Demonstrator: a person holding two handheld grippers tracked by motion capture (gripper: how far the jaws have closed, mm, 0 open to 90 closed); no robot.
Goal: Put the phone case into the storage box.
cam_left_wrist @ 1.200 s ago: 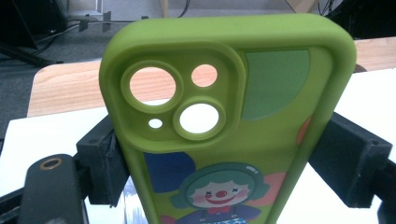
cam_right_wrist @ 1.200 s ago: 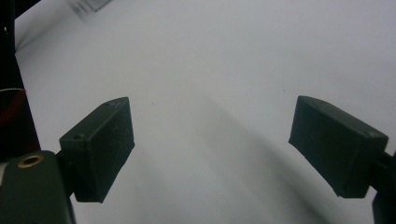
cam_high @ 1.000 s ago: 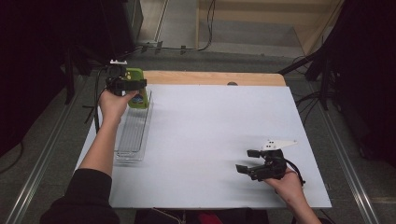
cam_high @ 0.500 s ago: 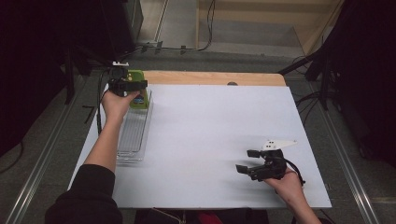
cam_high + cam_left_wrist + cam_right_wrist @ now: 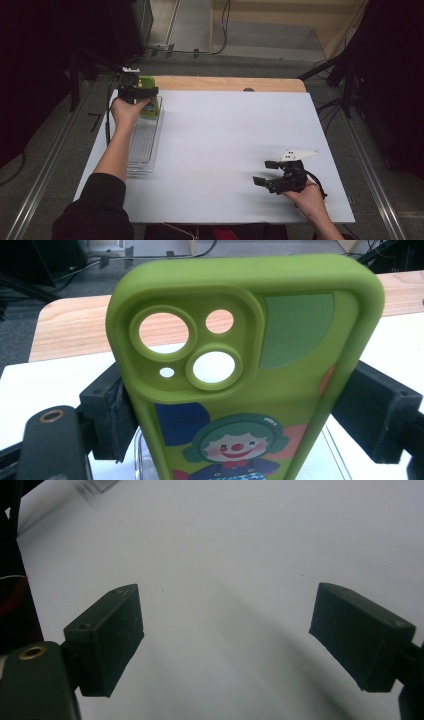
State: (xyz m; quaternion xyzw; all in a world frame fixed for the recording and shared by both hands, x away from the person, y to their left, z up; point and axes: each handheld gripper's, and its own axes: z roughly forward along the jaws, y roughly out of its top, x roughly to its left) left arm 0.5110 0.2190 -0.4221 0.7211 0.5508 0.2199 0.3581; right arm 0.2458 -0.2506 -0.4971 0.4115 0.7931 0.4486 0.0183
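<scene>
Two hand-held grippers are shown above a table (image 5: pixel 225 145) covered by a white sheet, with a strip of bare wood exposed along its far edge. A clear, shallow plastic tray (image 5: pixel 145 142) is laid along the left side of the sheet, its long axis running away from the person. The person's left forearm, in a dark sleeve, is extended over the tray to its far end, where the left gripper (image 5: pixel 142 92) is held.

A green phone case (image 5: pixel 245 365) is grasped between the jaws of the left gripper; in the left gripper view the black pads are seen pressed against its two long edges. The case is held upright with its back toward the camera: a raised camera block with round cut-outs is seen at the top, and a printed clown face below. In the high view the case (image 5: pixel 150 102) is seen at the far end of the tray; whether it touches the tray cannot be told.

The right gripper (image 5: pixel 267 172) is held low over the near right part of the sheet, well apart from the tray. Its jaws are spread wide, with nothing between them but white sheet in the right gripper view (image 5: pixel 225 640).
</scene>
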